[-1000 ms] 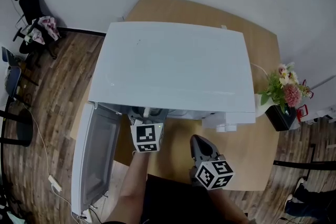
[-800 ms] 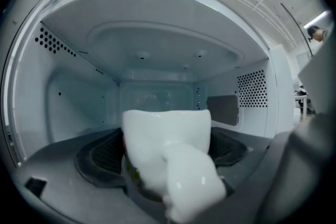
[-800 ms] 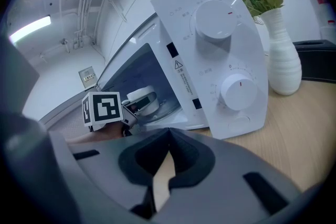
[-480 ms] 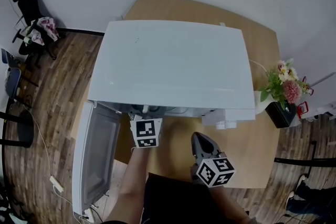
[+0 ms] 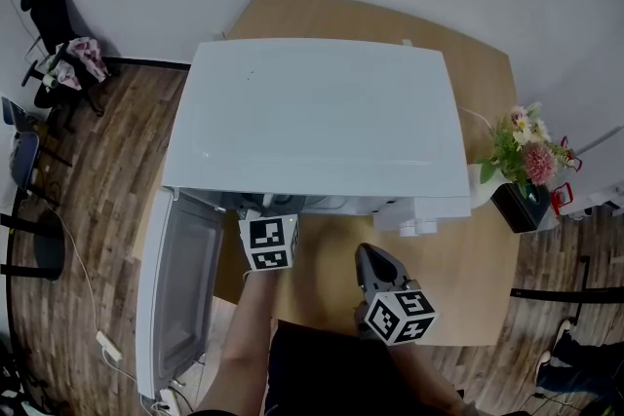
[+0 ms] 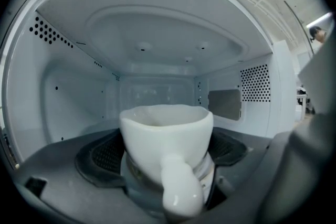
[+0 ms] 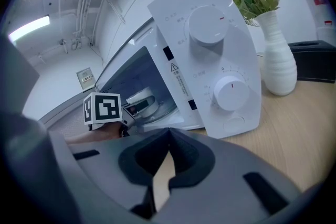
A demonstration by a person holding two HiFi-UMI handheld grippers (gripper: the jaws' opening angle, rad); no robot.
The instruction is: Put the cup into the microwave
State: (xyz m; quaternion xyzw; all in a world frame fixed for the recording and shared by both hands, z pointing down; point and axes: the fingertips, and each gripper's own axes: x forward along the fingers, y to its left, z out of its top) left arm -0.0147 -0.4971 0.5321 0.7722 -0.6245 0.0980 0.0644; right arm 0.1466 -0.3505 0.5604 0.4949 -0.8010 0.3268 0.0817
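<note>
Within the open microwave point(image 5: 312, 127), the left gripper point(image 7: 135, 107) has its jaws clamped on the cup point(image 6: 167, 147), handle facing back, apparently to set it down, while the right gripper point(image 5: 373, 266) waits over the worktop point(image 5: 468, 278), jaws closed and empty.

One left gripper point(image 5: 265, 207): grey body; dark pads point(image 6: 107, 156) with a fine grid texture; white left cube point(image 5: 268, 243) bearing black square markers. One right gripper point(image 7: 168, 136): smooth grey moulded shells, broad and rounded; black lining curving in to a point at the tips; a dark rectangular slot in each shell; right cube point(image 5: 398, 316) of like pattern. Person: dark garment point(image 5: 331, 370) over the torso.
</note>
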